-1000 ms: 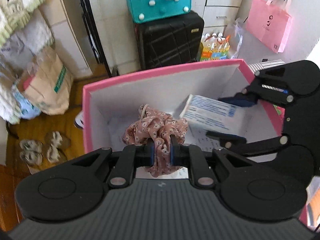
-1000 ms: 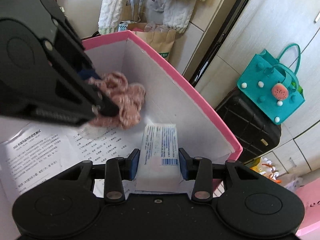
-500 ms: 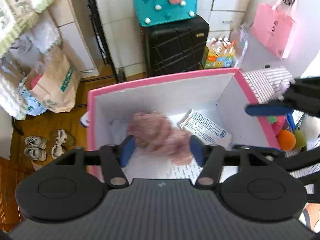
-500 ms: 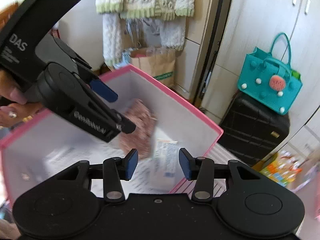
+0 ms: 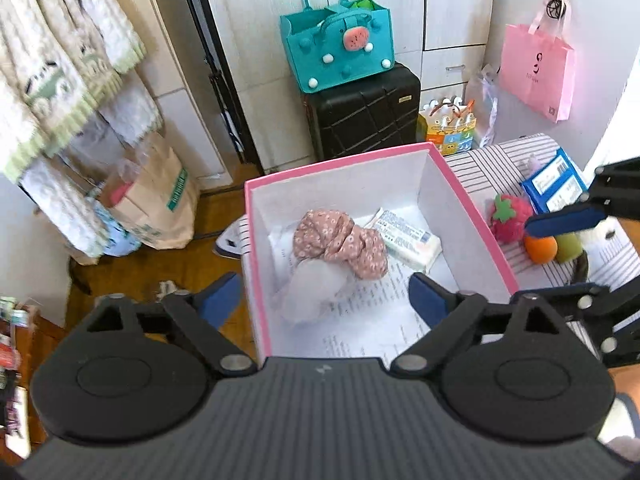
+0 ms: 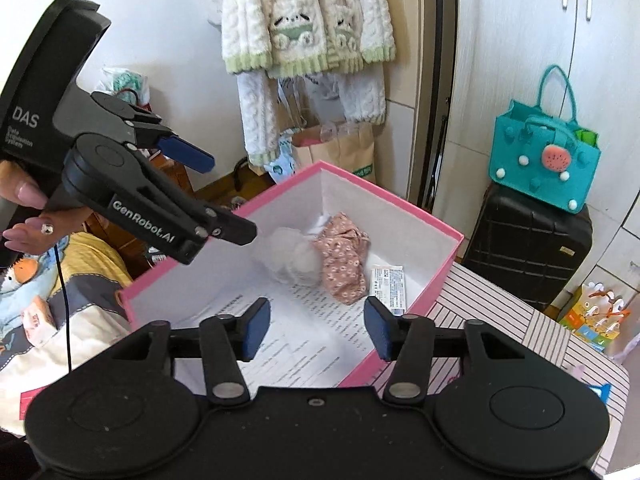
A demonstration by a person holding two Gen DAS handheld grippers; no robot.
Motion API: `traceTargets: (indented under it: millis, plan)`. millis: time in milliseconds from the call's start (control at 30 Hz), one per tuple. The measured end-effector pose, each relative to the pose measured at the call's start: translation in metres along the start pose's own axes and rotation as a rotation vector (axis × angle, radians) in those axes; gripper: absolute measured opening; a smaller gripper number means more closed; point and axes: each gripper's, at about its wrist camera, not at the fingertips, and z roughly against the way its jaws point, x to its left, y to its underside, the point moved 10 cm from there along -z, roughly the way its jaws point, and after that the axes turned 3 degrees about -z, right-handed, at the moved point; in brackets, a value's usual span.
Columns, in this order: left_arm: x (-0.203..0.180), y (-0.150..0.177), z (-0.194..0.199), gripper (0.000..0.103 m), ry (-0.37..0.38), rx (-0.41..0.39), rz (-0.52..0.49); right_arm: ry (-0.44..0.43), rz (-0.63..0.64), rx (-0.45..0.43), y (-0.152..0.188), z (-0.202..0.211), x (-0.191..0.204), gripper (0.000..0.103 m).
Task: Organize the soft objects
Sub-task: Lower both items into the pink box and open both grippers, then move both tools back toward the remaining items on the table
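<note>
The left gripper (image 5: 326, 294) hangs above the pink box (image 5: 472, 216) with its jaws spreading wide and nothing between them. The right gripper (image 6: 316, 330) hovers over the same box from the other side, its jaws also opening and empty; the blue pads touch nothing.

Inside the box, on a printed sheet of paper (image 6: 304, 340) that lines the floor, lies the pink floral scrunchie (image 5: 340, 242). Touching it on one side is a white tissue pack (image 5: 410, 238) with blue print, which lies toward the box's far wall. Against the scrunchie's other side rests a pale, translucent soft bundle (image 5: 312, 286).

The box stands on a striped cloth (image 6: 516, 332). On that cloth, just outside the box wall, sit a red strawberry toy (image 5: 510, 218), an orange ball (image 5: 540, 249) and a green ball (image 5: 568, 244); a blue packet (image 5: 554, 180) lies a little beyond them. Behind the box stands a black suitcase (image 5: 364, 114) with a teal felt bag (image 5: 338, 50) on top.
</note>
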Motion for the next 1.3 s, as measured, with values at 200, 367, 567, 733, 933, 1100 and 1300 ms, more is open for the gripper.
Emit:
traceTargets:
  millis: [200, 367, 567, 733, 933, 1100, 1300]
  plan:
    - [-0.012, 0.012, 0.047, 0.099, -0.036, -0.057, -0.066, -0.007, -0.008, -0.056, 0.008, 0.041, 0.016, 0.075]
    - [-0.027, 0.023, 0.076, 0.099, -0.009, -0.088, -0.062, -0.009, -0.001, -0.092, 0.021, 0.073, 0.028, 0.079]
    - [-0.051, 0.038, 0.099, 0.099, -0.004, -0.118, -0.111, 0.019, 0.039, -0.125, 0.041, 0.106, 0.038, 0.09]
    - [-0.076, 0.052, 0.107, 0.099, 0.023, -0.129, -0.139, 0.061, 0.051, -0.143, 0.064, 0.123, 0.038, 0.098]
    - [-0.102, 0.071, 0.105, 0.099, 0.067, -0.128, -0.138, 0.119, 0.024, -0.143, 0.101, 0.132, 0.022, 0.099]
    - [-0.122, 0.084, 0.097, 0.099, 0.113, -0.142, -0.092, 0.119, -0.022, -0.178, 0.131, 0.139, 0.004, 0.099]
    - [-0.15, 0.091, 0.083, 0.099, 0.226, -0.173, -0.007, 0.205, -0.031, -0.264, 0.158, 0.146, -0.025, 0.098]
